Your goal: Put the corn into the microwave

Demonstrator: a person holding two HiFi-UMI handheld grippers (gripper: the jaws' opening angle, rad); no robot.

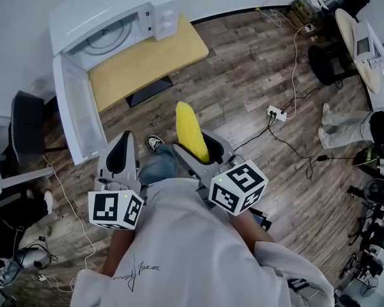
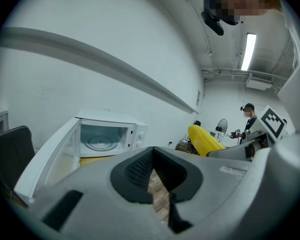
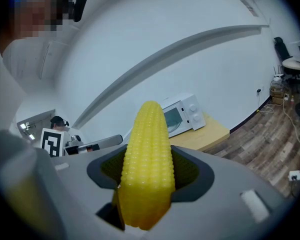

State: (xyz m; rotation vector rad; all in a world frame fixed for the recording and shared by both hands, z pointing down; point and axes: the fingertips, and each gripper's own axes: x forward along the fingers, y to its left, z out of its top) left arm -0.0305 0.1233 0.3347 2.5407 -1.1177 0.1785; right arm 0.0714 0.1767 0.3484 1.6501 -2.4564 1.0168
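Wood-plank flooring (image 1: pixel 256 75) lay between the person and the white microwave (image 1: pixel 109 24), which sat on a yellow-topped table (image 1: pixel 153 59) with its door (image 1: pixel 77 117) swung fully open. The corn cob (image 1: pixel 191 132) was well short of the microwave, clamped in the right gripper (image 1: pixel 201 147) with its tip pointing toward the microwave. The left gripper (image 1: pixel 120 152), equally far from the microwave, had its jaws drawn together on nothing. Picking up looked done. Carrying the cob over, setting it inside and releasing it remained.
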